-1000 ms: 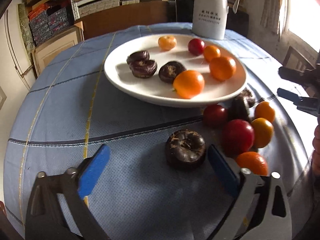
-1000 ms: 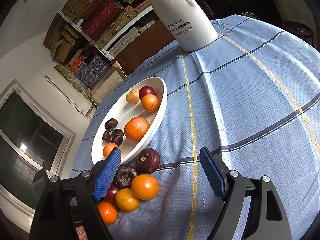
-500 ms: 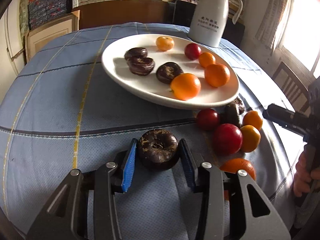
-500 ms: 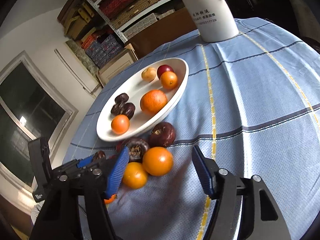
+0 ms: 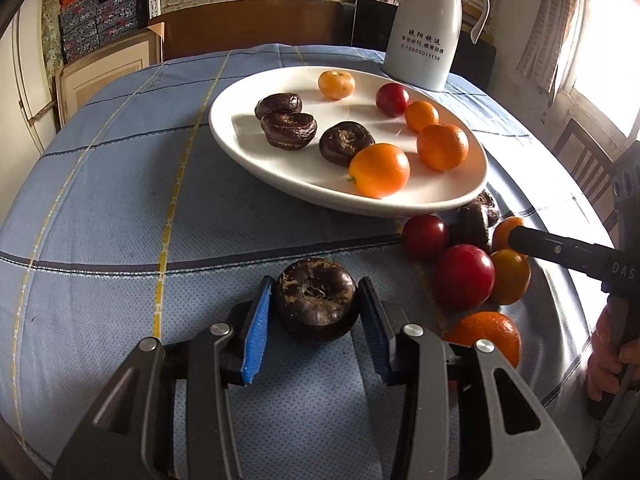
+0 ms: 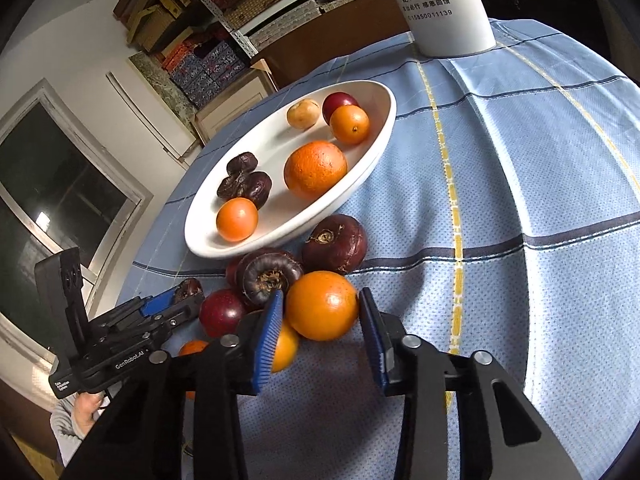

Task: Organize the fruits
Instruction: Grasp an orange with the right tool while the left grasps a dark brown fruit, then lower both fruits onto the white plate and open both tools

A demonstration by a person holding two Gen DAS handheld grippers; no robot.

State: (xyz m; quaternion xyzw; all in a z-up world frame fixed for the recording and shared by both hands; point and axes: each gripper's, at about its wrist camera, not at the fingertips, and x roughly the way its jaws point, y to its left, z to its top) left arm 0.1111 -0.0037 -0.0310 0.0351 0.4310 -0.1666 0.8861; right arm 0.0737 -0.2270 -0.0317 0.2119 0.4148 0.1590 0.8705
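Observation:
My left gripper (image 5: 316,306) is shut on a dark brown round fruit (image 5: 315,300) on the blue cloth, in front of the white oval plate (image 5: 256,160). The plate holds several oranges, dark fruits and a red plum. My right gripper (image 6: 322,314) has its blue pads around an orange (image 6: 322,306) in the loose pile beside the plate; the left pad touches it, a small gap shows at the right pad. The pile also has dark fruits (image 6: 268,276), a red plum (image 6: 222,312) and more oranges.
A white thermos jug (image 5: 428,28) stands behind the plate at the far table edge. A wooden chair (image 5: 584,160) is at the right. Shelves with boxes line the back wall. The left gripper (image 6: 168,312) shows in the right wrist view, beside the pile.
My left gripper closed on the dark fruit and holds it. My right gripper moved forward and down to the pile and narrowed around the orange.

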